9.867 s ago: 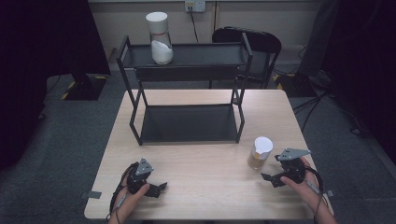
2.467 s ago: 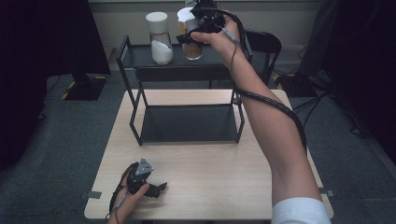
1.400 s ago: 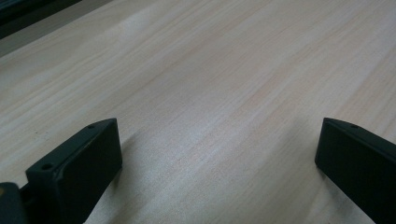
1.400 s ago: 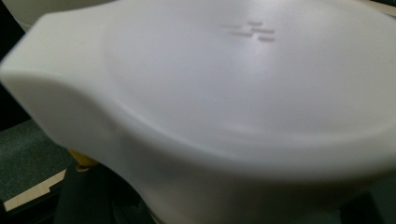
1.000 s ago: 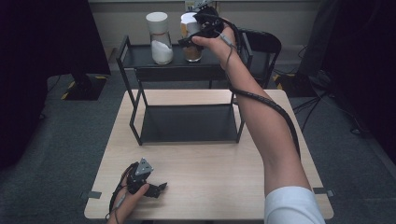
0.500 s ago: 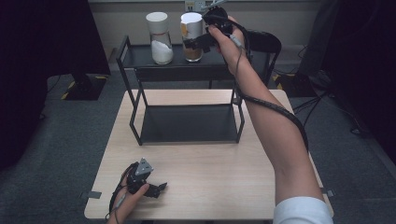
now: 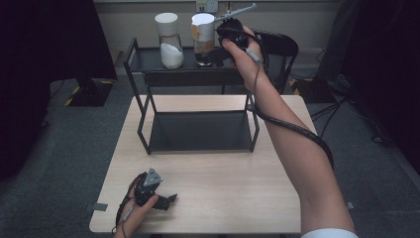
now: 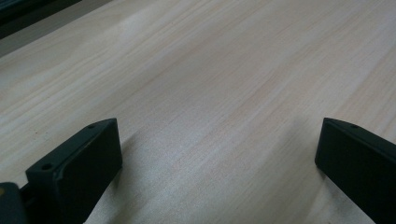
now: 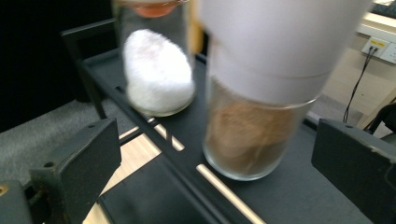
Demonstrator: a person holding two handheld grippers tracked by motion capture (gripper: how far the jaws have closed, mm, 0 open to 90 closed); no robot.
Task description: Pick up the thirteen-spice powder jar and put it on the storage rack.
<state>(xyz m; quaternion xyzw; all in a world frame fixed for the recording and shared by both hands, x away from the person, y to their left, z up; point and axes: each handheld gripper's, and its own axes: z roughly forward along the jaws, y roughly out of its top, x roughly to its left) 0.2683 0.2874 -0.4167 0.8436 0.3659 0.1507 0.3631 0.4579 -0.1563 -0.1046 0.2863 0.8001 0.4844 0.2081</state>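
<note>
A clear jar of brown stuff (image 7: pixel 203 38) with a white lid stands on the top shelf of a black rack (image 7: pixel 148 62), right beside a jar of white powder (image 7: pixel 169 39). My right gripper (image 7: pixel 215 53) is at the brown jar's right side, open. In the right gripper view the brown jar (image 9: pixel 252 135) stands upright on the shelf ahead of the wide-apart jaws of my right gripper (image 9: pixel 215 154), and the white jar (image 9: pixel 159 79) is behind it to the left. My left gripper (image 7: pixel 164 200) rests open on the table's front left. Bare wood lies between the jaws of the left gripper (image 8: pixel 219 149).
The rack stands on the far half of the wooden table (image 7: pixel 223 183), with its lower shelf (image 7: pixel 198 131) bare. A black chair (image 7: pixel 280 45) is behind the rack at the right. The right forearm stretches over the table's right side.
The right gripper carried the brown jar from the table's front right up onto the top shelf beside the white jar; its jaws now stand open. The left gripper has stayed put.
</note>
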